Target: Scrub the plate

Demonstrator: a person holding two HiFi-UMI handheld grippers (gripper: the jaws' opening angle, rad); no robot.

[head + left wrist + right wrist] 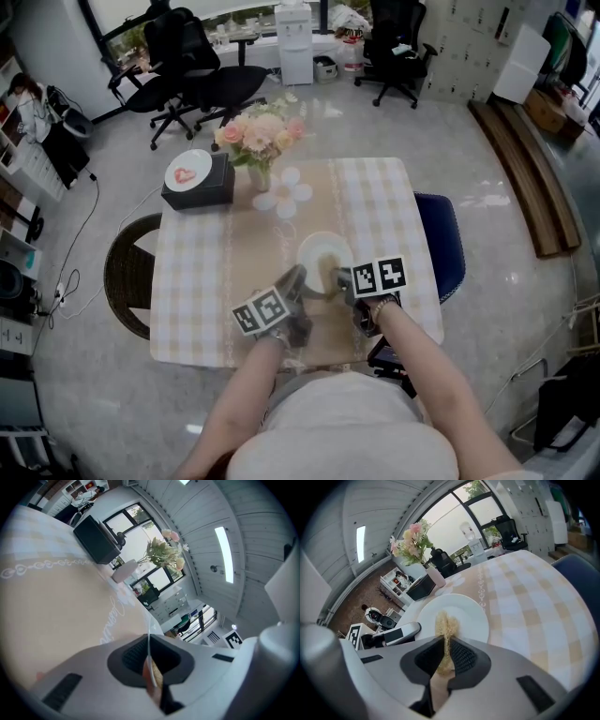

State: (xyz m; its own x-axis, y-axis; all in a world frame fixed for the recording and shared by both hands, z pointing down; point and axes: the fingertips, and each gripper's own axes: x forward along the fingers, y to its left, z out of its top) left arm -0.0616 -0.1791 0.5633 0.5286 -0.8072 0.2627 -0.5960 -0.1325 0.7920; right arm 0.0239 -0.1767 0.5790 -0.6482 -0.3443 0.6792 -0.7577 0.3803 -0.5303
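A white plate [319, 251] lies on the checked tablecloth [202, 281] near the table's front edge. My left gripper [297, 279] is at the plate's near-left rim; in the left gripper view that gripper [150, 657] is shut on the thin white rim [149, 639]. My right gripper [340, 278] is at the plate's near-right side. In the right gripper view it [446, 654] is shut on a tan fibrous scrubber [444, 626] that reaches over the plate [466, 616]. The left gripper's finger [396, 633] shows at the plate's left edge.
A vase of pink flowers [260, 141], a flower-shaped coaster [284, 195] and a black box [199, 183] with a white dish on top stand at the table's far side. A blue chair [448, 246] is on the right, a wicker chair [127, 277] on the left.
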